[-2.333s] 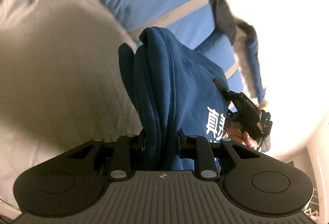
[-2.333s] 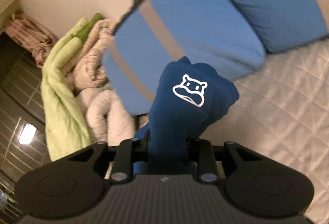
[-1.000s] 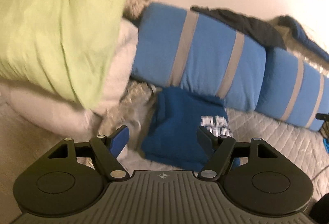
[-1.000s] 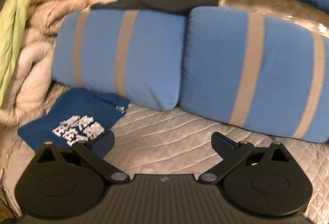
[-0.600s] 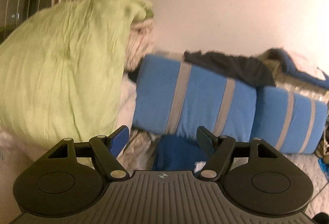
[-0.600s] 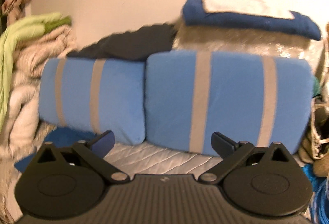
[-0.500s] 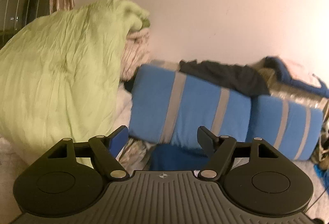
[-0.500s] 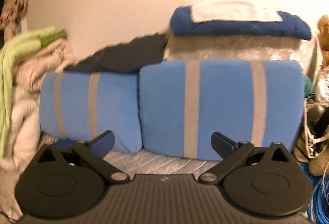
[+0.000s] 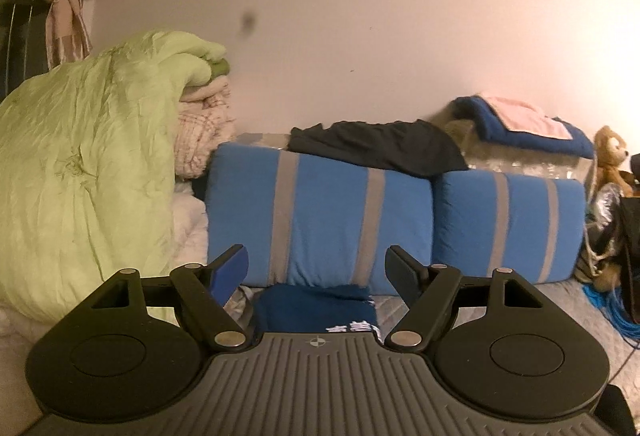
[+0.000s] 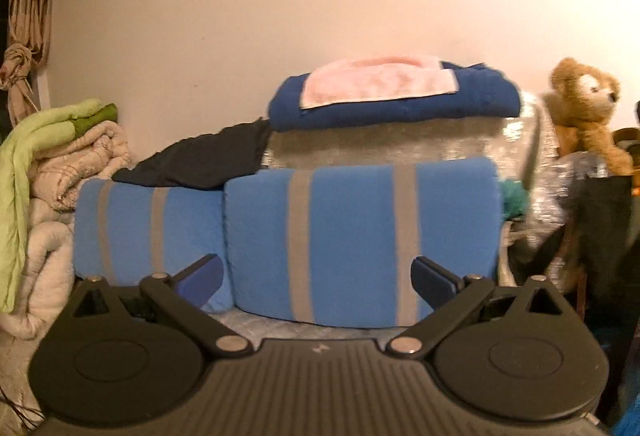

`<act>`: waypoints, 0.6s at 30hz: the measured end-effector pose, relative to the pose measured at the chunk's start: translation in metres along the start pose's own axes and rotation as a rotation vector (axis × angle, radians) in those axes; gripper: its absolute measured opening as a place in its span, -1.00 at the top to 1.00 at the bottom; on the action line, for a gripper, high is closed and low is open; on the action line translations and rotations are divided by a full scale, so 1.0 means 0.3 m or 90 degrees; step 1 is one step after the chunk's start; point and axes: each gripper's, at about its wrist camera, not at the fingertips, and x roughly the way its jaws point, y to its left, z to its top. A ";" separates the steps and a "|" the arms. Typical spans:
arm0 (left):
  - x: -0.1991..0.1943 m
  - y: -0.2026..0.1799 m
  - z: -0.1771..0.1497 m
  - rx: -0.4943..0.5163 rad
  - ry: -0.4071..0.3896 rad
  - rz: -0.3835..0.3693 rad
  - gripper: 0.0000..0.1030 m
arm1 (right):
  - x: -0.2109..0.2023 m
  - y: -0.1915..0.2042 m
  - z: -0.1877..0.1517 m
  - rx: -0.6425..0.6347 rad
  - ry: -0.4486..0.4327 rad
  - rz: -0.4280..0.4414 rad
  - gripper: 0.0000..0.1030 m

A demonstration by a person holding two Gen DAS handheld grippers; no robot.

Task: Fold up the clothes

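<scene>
Pale plaster wall (image 9: 360,36) rises behind a quilted grey bed (image 9: 560,300). Ahead of both tools stand two plump blue pillows (image 9: 320,228) with grey stripes; left of them slumps a crumpled lime-green duvet (image 9: 80,176). Folded flat, the navy garment (image 9: 316,306) with white print lies on the bed just below and ahead of the left tool (image 9: 316,272), whose fingers stand wide and empty. Right tool (image 10: 316,282) gapes equally wide, gripping nothing.
</scene>
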 end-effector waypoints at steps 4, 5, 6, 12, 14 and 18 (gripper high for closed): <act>-0.039 0.012 -0.030 -0.027 0.017 -0.034 -0.48 | -0.130 -0.090 -0.014 -0.001 -0.001 -0.019 -1.00; -0.046 0.016 -0.041 -0.034 0.022 -0.042 -0.49 | -0.160 -0.107 -0.020 -0.003 0.001 -0.019 -1.00; -0.052 0.021 -0.058 -0.040 0.029 -0.047 -0.52 | -0.187 -0.120 -0.027 -0.008 0.006 -0.017 -1.00; -0.032 0.032 -0.258 -0.065 0.095 -0.065 -0.56 | -0.292 -0.191 -0.154 -0.043 0.053 -0.009 -1.00; -0.001 0.038 -0.325 -0.085 0.126 -0.071 -0.56 | -0.292 -0.213 -0.219 -0.039 0.075 -0.013 -1.00; 0.062 0.028 -0.438 -0.103 0.172 -0.073 -0.56 | -0.246 -0.253 -0.364 -0.003 0.121 -0.032 -1.00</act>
